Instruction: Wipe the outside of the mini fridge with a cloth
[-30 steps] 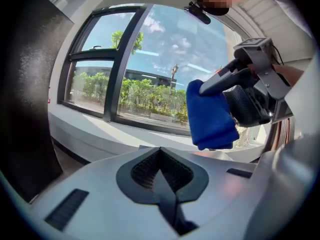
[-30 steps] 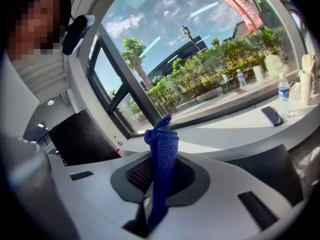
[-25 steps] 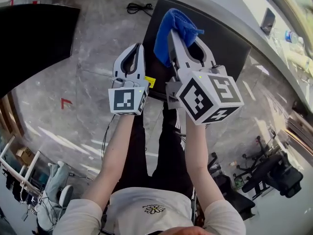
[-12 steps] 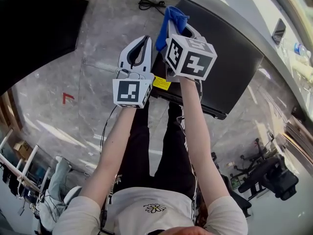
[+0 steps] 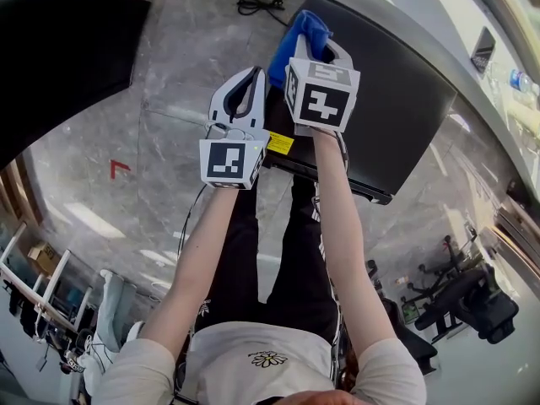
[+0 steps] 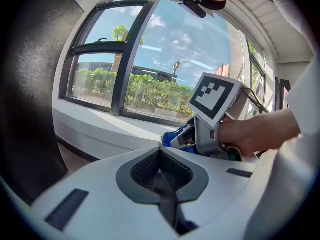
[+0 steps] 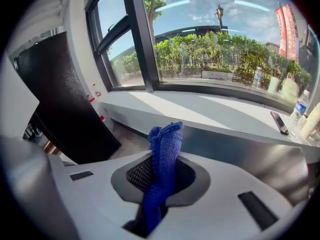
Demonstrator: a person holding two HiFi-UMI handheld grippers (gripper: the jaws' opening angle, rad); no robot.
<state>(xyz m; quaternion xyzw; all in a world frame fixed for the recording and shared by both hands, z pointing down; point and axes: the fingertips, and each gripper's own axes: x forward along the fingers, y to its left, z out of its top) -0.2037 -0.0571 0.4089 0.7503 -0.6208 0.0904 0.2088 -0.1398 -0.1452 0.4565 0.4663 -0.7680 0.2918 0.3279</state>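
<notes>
Pinching the blue cloth point(image 5: 297, 36) tight, the right gripper point(image 7: 160, 181) holds it by the far left corner of the black mini fridge point(image 5: 405, 99), maybe touching the top there. The left gripper point(image 6: 161, 174) is closed on nothing, just beside the right one, above the floor point(image 5: 169, 74).

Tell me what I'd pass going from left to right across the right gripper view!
black panel → blue cloth → dark phone → water bottle
</notes>
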